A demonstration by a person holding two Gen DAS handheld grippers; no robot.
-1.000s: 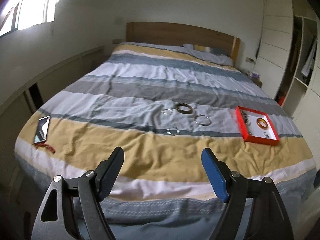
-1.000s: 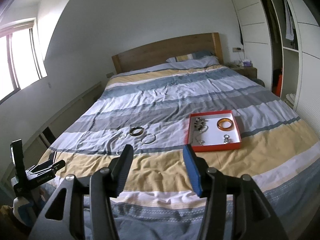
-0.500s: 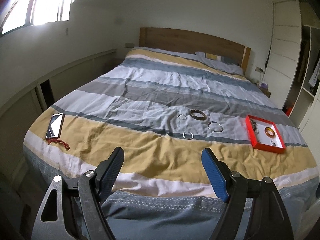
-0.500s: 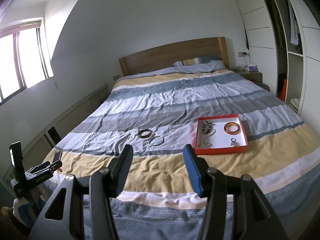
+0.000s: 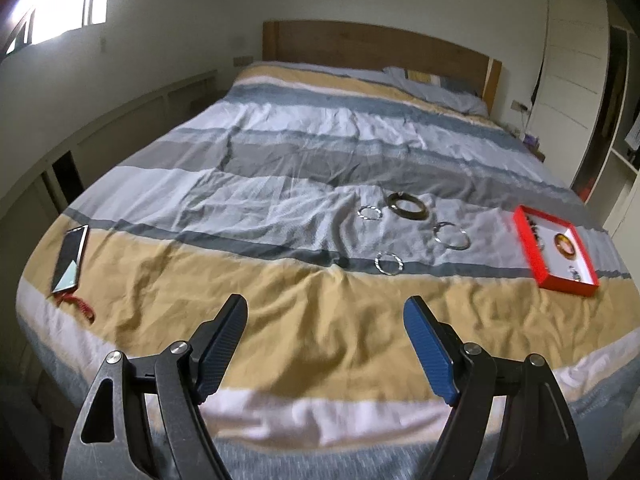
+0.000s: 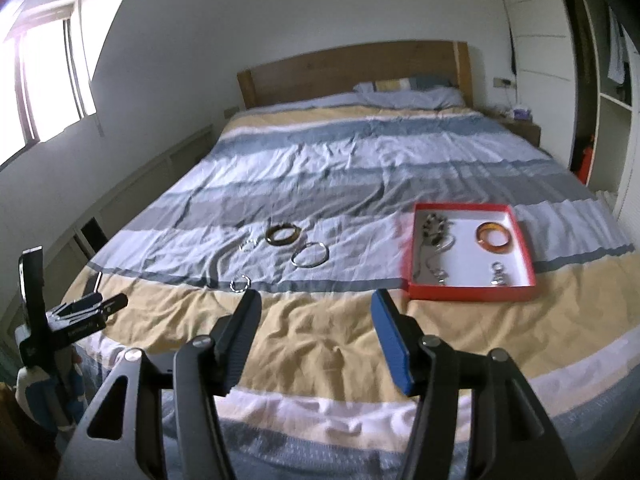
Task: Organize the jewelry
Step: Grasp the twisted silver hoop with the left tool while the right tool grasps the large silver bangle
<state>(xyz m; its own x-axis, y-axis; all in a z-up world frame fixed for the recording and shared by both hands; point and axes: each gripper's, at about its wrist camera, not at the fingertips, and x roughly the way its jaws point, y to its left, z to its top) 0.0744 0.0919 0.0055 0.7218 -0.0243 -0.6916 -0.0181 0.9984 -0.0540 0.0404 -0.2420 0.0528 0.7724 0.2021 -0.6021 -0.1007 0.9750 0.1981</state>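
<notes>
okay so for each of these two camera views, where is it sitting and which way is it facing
Left wrist: sits on the left claw, at the foot of the bed, facing the headboard; both open fingers show, nothing between them.
Right wrist: sits on the right claw, same direction, further right; open fingers show, and the left claw at far left.
Shared: four loose bangles and the red tray.

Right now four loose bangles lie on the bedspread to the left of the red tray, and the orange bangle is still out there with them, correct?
Not quite. Four loose bangles do lie on the bedspread left of the red tray, but the orange bangle is not among them: it already sits inside the tray, near its far right corner. The right wrist view shows this most clearly.
</notes>
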